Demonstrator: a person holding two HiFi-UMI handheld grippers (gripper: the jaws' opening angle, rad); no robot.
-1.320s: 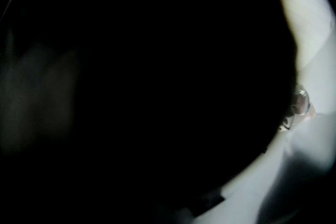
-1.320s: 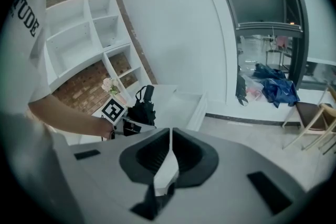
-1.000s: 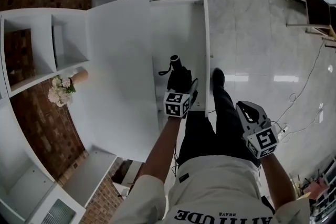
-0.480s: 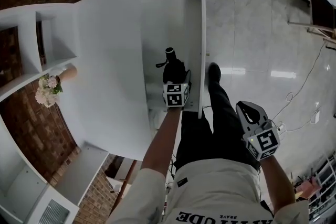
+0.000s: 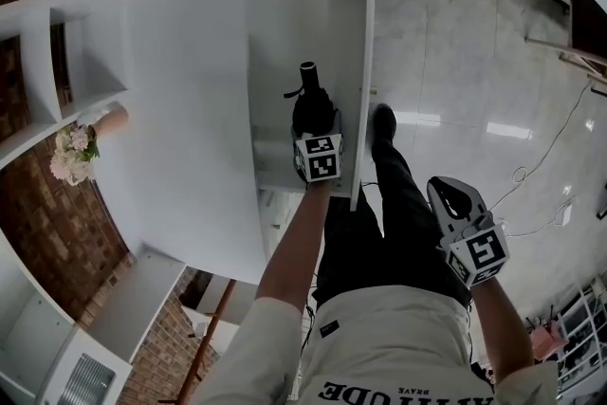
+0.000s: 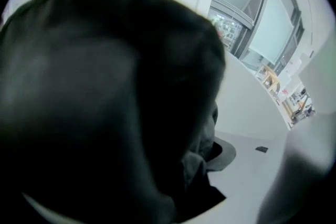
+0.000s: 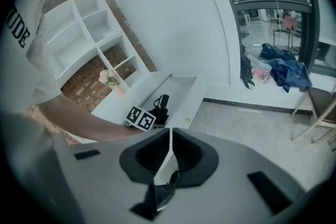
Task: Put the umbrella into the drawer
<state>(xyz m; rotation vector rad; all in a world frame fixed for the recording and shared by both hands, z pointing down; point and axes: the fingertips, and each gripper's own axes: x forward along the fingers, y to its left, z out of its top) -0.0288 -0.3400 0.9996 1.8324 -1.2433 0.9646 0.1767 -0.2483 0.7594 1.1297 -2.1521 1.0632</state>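
Black fabric snags easily, so the release probably calls for the left hand-held gripper [image 5: 316, 133] to spread fully and lift straight out. Its jaws have just been opening and stand wide, with the folded umbrella [image 5: 311, 104] between them, lying inside the open drawer [image 5: 285, 24]. The right hand-held gripper [image 5: 448, 194] hangs closed and empty, well apart.

Person in a white short-sleeved T-shirt [image 5: 398, 346] with dark block lettering on the front, black trousers [image 5: 379, 232] and a black shoe [image 5: 382, 120]; left gripper [image 5: 321, 130] and right gripper [image 5: 441, 193] both grey-bodied, each carrying a white cube [image 5: 320, 156] printed with black square markers.
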